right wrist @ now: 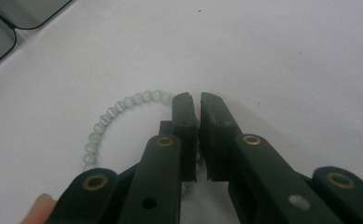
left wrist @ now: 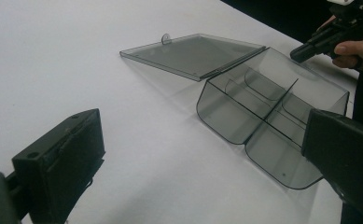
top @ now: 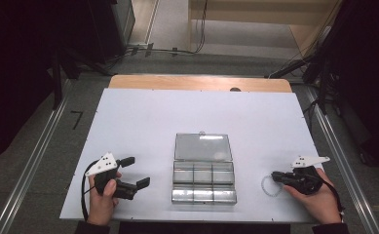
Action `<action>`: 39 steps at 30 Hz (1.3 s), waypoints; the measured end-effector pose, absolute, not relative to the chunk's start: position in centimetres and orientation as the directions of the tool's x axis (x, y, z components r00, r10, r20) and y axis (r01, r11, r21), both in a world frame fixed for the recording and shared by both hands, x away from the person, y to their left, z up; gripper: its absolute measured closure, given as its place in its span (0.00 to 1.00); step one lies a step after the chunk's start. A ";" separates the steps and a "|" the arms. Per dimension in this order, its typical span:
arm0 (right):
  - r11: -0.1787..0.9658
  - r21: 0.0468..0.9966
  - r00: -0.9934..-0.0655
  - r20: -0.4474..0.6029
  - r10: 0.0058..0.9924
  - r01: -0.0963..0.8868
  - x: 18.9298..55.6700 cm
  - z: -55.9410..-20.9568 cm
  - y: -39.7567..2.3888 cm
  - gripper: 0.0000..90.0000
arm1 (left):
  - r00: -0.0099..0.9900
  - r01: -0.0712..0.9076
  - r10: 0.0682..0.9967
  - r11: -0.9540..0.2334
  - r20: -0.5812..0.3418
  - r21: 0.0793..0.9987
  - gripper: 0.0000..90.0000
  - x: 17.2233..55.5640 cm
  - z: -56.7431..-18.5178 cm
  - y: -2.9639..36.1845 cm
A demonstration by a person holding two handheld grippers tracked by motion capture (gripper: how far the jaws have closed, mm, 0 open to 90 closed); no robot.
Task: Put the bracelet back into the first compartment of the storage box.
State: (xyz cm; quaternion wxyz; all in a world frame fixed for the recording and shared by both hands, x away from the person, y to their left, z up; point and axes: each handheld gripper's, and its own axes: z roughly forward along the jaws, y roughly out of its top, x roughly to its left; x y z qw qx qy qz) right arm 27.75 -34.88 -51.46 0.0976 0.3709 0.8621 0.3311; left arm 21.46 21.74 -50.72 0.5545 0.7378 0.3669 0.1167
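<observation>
Clear compartment box: lying mid-worktop, hinged lid lying flat behind it, compartments looking empty. Pale bead bracelet: lying right of the box, well apart. Right gripper: pinching the bracelet's near side, jaws almost together. Left gripper: sitting left of the box, jaws gaping wide, holding nothing.

White table, grey floor

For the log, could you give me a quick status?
Left gripper open, idle. Right gripper shut on bead bracelet. Compartment box open, path clear.
</observation>
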 end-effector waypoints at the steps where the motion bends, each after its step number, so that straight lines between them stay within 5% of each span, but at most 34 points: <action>1: 0.510 0.640 -0.704 0.069 0.706 0.575 27.7 -51.4 -34.7 0.92 | 0.704 0.411 0.671 -0.117 -0.233 0.904 0.00 21.5 -50.7 21.7; 22: 0.345 0.721 -0.672 0.221 0.707 0.600 27.8 -50.0 -35.5 0.95 | 0.704 0.404 0.672 -0.114 -0.229 0.907 0.00 21.4 -50.6 22.0; 39: 0.307 0.795 -0.682 0.176 0.710 0.524 26.7 -47.0 -34.8 0.95 | 0.719 0.391 0.659 -0.120 -0.221 0.912 0.00 21.3 -50.5 21.8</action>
